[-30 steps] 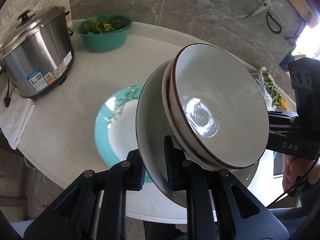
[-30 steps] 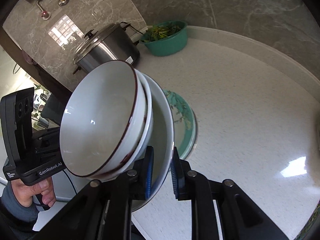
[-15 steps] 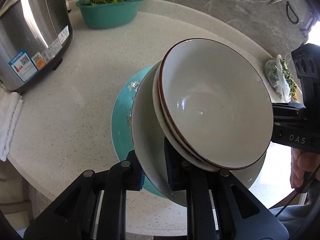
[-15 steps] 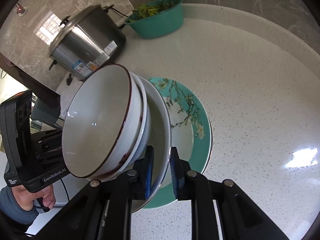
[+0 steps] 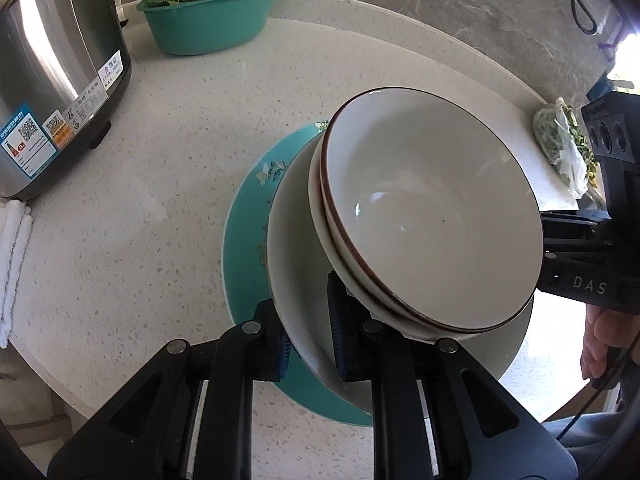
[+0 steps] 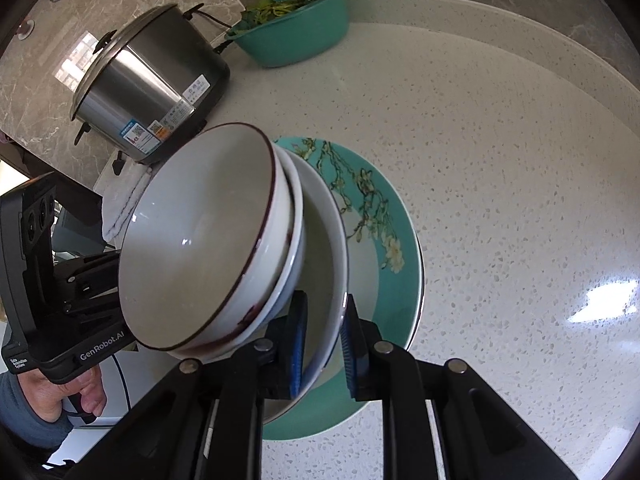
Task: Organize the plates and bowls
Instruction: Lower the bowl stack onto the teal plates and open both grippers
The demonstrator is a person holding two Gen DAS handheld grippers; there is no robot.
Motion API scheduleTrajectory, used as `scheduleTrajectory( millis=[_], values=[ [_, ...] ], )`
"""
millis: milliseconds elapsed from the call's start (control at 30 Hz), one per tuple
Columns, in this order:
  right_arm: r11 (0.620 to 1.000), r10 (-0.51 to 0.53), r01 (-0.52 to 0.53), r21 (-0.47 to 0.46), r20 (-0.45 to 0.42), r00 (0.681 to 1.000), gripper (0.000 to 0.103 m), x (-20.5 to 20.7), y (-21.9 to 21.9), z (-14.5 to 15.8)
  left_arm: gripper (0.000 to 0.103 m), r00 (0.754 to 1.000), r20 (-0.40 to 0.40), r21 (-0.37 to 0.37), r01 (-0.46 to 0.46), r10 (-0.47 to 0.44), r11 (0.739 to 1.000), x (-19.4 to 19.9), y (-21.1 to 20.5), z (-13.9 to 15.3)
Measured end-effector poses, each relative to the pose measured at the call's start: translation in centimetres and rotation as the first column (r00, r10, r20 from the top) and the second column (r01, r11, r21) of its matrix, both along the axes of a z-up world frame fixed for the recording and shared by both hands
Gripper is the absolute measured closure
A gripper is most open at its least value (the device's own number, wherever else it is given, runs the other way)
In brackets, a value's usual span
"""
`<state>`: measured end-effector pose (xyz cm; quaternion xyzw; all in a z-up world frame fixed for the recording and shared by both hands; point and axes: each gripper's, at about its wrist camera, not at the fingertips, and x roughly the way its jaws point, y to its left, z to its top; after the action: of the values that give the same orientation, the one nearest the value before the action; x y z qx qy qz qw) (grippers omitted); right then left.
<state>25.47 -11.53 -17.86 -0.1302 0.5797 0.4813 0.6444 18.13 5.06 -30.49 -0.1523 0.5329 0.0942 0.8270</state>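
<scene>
In the left wrist view, the left gripper (image 5: 308, 330) is clamped on the near rim of the big white bowl (image 5: 298, 256), which carries two small bowls (image 5: 432, 216) and sits right over the teal plate (image 5: 244, 240) on the table (image 5: 180, 160). In the right wrist view, the right gripper (image 6: 322, 338) pinches the same big white bowl (image 6: 326, 268) on its other side, with the teal plate (image 6: 394, 248) just beneath, so the stack only needs to go straight down.

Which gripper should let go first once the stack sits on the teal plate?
Neither clearly: left gripper and right gripper pinch opposite rims of the white plate over the teal plate. Release together.
</scene>
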Motion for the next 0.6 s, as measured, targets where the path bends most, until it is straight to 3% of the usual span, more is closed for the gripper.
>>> scheduleTrajectory(
  millis=[267,367,400,500,567,600],
  values=[
    [1.0,-0.009,0.009,0.006,0.034,0.999,0.082,-0.5,-0.1,0.4,0.087,1.0,0.024,0.01,-0.019,0.019,1.0,-0.5,-0.5,0.0],
    [1.0,-0.026,0.026,-0.003,0.061,0.998,0.073,-0.5,-0.4,0.6,0.079,0.999,0.032,0.012,-0.028,0.027,1.0,-1.1,-0.7,0.2],
    [0.999,-0.033,0.034,-0.005,0.069,0.997,0.07,-0.6,-0.7,0.7,0.069,0.999,0.03,0.018,-0.037,0.037,0.999,-1.4,-0.6,0.3],
    [0.998,-0.061,0.061,0.002,0.08,0.995,0.062,-0.7,-1.7,1.2,0.06,0.997,0.054,-0.004,-0.049,0.049,0.999,-2.5,-0.6,1.0],
    [0.997,-0.076,0.075,0.016,0.083,0.994,0.057,-0.8,-2.5,1.7,0.036,0.997,0.056,0.016,-0.06,0.06,0.998,-3.2,-1.0,1.9],
    [0.996,-0.085,0.083,0.024,0.089,0.992,0.051,-1.0,-3.0,2.2,0.01,0.996,0.055,0.015,-0.073,0.072,0.997,-3.6,-1.0,2.2]
  ],
)
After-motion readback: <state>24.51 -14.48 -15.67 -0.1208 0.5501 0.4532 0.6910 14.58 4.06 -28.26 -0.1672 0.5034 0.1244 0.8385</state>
